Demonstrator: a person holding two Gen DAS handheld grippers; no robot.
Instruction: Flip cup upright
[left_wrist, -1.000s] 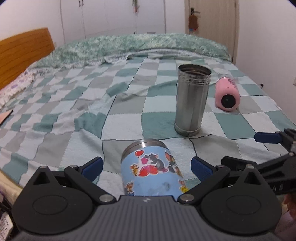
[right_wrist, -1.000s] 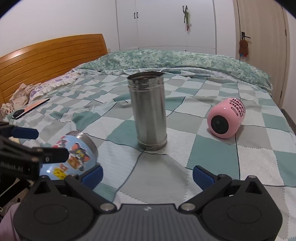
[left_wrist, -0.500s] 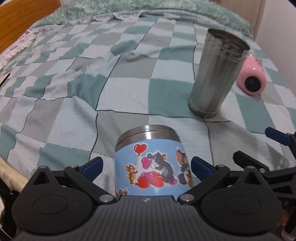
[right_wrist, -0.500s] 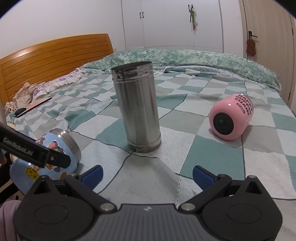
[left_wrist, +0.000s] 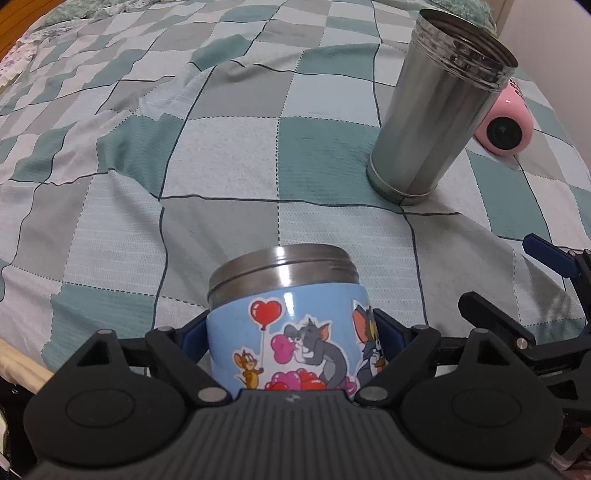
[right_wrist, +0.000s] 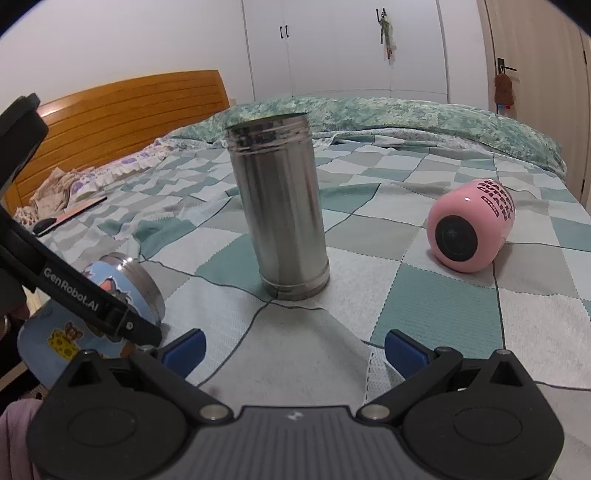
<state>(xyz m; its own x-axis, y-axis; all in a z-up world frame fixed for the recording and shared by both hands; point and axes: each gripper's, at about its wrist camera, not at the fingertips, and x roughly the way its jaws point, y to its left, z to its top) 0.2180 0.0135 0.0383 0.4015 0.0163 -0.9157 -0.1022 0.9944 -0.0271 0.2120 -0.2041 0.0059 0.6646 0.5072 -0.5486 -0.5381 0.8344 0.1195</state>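
Left gripper (left_wrist: 290, 332) clenched on blue cartoon cup (left_wrist: 291, 332), blue pads pressed on both sides. Cup lies tilted at near edge of bed (left_wrist: 229, 155), steel rim toward 12 o'clock. Right gripper (right_wrist: 294, 347) released, nothing between fingers. Steel tumbler (right_wrist: 280, 206) upright at 12 o'clock from it; pink cup (right_wrist: 471, 225) on its side at 2 o'clock.

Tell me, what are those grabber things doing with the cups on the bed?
The left gripper has closed its fingers on the blue cartoon cup, which lies tipped on the checkered bedspread. The right gripper is open and holds nothing. The tall steel cup already stands upright, and the pink cup lies on its side, not yet flipped.
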